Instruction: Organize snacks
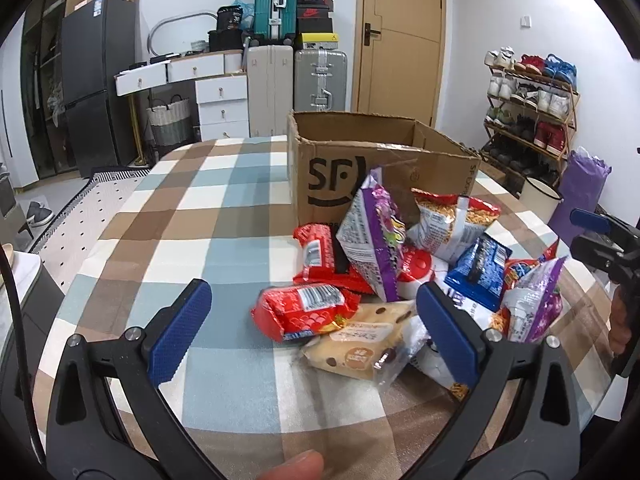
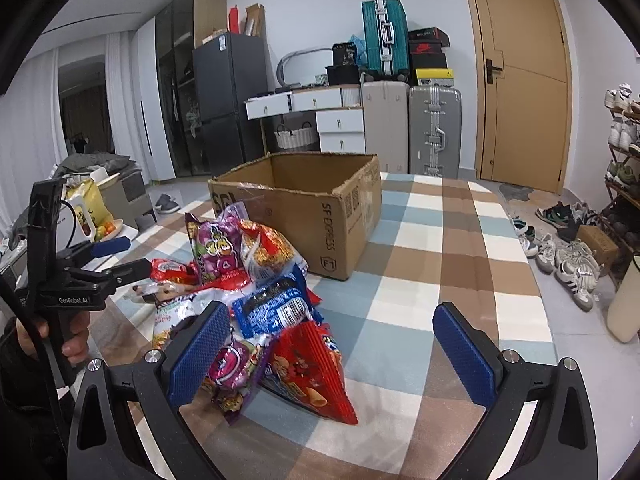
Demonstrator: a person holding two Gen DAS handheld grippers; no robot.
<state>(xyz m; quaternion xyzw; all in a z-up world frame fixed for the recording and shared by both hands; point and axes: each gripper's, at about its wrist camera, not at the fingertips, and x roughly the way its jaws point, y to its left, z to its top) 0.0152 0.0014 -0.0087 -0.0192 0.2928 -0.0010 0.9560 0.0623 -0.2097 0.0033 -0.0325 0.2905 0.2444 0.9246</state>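
Both the left gripper point(image 1: 314, 330) and the right gripper point(image 2: 332, 354) are hovering wide, empty. Snack packets point(image 1: 384, 264) are looking light, crinkly, slippery; pinch at sealed edges, drop in box point(image 1: 360, 168).

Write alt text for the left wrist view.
Open left gripper with blue pads hovers over a red snack packet at the near edge of a snack pile, before an open brown cardboard box on a checked tablecloth.

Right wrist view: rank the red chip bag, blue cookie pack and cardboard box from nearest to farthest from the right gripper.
1. Red chip bag, between the open right gripper's fingers, toward the left one.
2. Blue cookie pack, just behind it, left of centre.
3. Cardboard box, farthest, at the pile's back.
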